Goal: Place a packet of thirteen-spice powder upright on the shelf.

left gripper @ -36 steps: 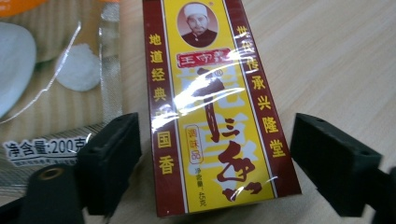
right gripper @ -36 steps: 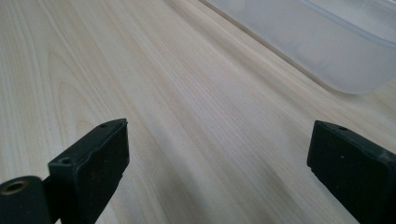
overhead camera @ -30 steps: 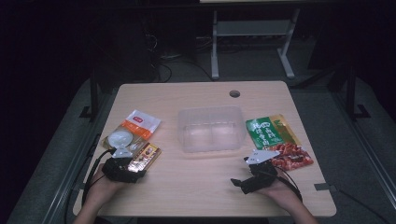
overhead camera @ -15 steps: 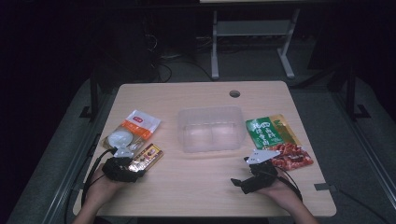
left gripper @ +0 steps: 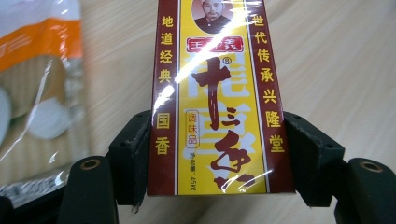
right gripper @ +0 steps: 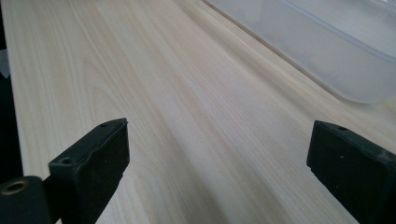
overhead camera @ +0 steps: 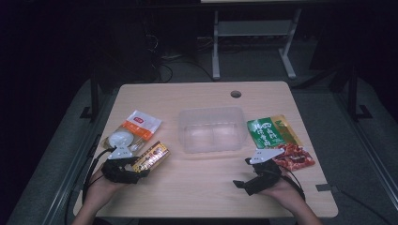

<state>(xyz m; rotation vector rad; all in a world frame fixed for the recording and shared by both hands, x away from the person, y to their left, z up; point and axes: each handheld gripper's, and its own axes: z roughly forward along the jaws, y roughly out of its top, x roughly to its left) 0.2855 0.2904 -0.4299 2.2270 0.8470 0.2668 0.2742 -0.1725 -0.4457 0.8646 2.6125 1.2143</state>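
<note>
A yellow and dark-red spice box (overhead camera: 152,156) lies at the table's front left with its near end between my left gripper's jaws. In the left gripper view both black pads (left gripper: 135,154) press the long sides of the box (left gripper: 217,84). My left gripper (overhead camera: 137,168) (left gripper: 219,140) has just been closing and is shut on it. My right gripper (overhead camera: 242,172) rests at the front right. Its jaws stand wide open over bare wood (right gripper: 219,154), with nothing between them.
A clear plastic container (overhead camera: 211,111) (right gripper: 327,56) sits mid-table. A white and orange packet (overhead camera: 136,129) (left gripper: 37,93) lies beside the box. A green packet (overhead camera: 272,131) and a red one (overhead camera: 293,156) lie at the right. A cable hole (overhead camera: 235,93) is near the far edge.
My left gripper has closed on the spice box and risen slightly with it. The right gripper has stayed put.
</note>
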